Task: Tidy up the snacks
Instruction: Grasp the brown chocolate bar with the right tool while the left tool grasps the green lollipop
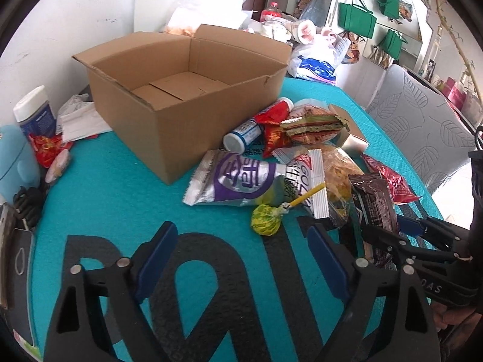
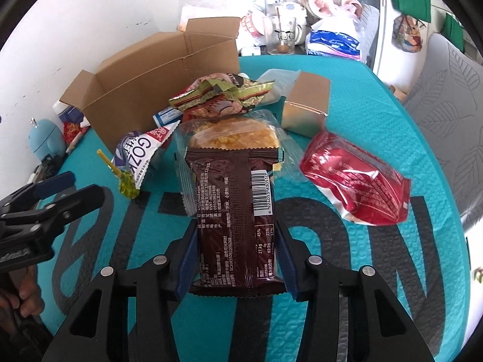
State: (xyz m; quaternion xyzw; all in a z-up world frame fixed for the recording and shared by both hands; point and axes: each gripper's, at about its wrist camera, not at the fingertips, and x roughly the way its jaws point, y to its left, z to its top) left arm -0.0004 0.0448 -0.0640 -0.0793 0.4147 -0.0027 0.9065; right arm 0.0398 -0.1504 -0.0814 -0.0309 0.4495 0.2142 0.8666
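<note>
An open, empty cardboard box [image 1: 169, 96] stands on the teal mat [image 1: 114, 199]; it also shows in the right wrist view [image 2: 145, 81]. Snacks lie piled to its right: a silver-purple packet [image 1: 238, 181], a green lollipop [image 1: 265, 218], a red packet [image 2: 356, 181], a clear-wrapped yellow cake [image 2: 235, 134]. My right gripper [image 2: 237, 241] is shut on a dark brown snack packet [image 2: 238, 220], which also shows in the left wrist view [image 1: 374, 205]. My left gripper [image 1: 241, 256] is open and empty over the mat, just short of the lollipop.
A white bottle [image 1: 241, 137], red and green wrappers [image 1: 305, 126] and a small brown carton [image 2: 305, 108] lie by the box. A white-capped jar [image 1: 33, 111], papers and a blue object [image 1: 15, 157] sit at the left. Cluttered bags stand behind; a grey chair [image 1: 422, 126] at the right.
</note>
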